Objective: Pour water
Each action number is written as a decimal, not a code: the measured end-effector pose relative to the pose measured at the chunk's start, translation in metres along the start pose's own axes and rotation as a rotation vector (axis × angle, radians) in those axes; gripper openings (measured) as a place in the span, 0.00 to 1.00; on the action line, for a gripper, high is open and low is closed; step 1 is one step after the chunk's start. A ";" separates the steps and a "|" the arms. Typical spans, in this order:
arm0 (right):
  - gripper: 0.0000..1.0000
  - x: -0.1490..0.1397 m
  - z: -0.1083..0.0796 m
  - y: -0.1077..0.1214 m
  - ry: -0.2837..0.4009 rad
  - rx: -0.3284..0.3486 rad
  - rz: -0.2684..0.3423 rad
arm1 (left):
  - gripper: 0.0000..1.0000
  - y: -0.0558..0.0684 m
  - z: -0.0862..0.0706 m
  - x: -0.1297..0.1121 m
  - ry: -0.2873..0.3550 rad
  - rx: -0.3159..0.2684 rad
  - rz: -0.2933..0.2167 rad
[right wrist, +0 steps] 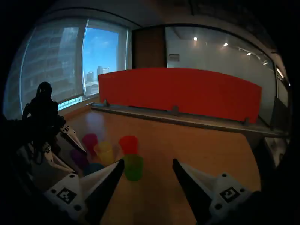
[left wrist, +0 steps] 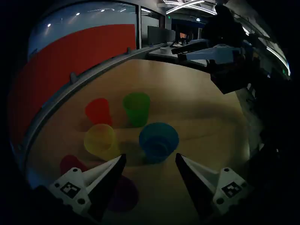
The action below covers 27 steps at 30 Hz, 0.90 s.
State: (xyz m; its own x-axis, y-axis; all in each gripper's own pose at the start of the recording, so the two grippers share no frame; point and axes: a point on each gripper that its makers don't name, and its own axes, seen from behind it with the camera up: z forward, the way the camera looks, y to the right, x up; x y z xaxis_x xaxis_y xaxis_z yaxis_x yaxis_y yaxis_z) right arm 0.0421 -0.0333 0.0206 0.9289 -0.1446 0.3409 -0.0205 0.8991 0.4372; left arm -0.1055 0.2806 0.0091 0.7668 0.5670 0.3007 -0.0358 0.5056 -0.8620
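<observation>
Left gripper: fingers spread, empty, blue cup lower centre just past the tips. Right gripper: fingers spread, green cup beside frame-left tip.

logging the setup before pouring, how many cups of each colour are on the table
red cup: 1
green cup: 1
yellow cup: 1
blue cup: 1
magenta cup: 1
purple cup: 1
total: 6

White gripper fingers, black-and-white markers
</observation>
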 end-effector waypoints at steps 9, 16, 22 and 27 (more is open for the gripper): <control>1.00 -0.001 0.003 0.003 0.001 0.002 0.007 | 0.98 0.008 0.016 0.001 -0.020 -0.027 -0.006; 0.99 -0.003 0.005 0.006 -0.001 0.001 0.012 | 0.98 0.010 0.028 0.001 -0.031 -0.031 -0.013; 0.99 -0.003 0.005 0.006 -0.001 0.002 0.013 | 0.98 0.012 0.038 0.001 -0.033 -0.028 -0.014; 0.99 -0.002 0.005 0.005 0.000 0.005 0.015 | 0.98 0.014 0.045 0.002 -0.036 -0.025 -0.020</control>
State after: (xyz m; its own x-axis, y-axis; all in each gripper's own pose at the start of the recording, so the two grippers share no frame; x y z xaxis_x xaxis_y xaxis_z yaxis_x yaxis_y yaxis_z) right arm 0.0379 -0.0304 0.0261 0.9285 -0.1313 0.3473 -0.0360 0.8991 0.4363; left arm -0.1339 0.3182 0.0158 0.7438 0.5799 0.3323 -0.0039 0.5009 -0.8655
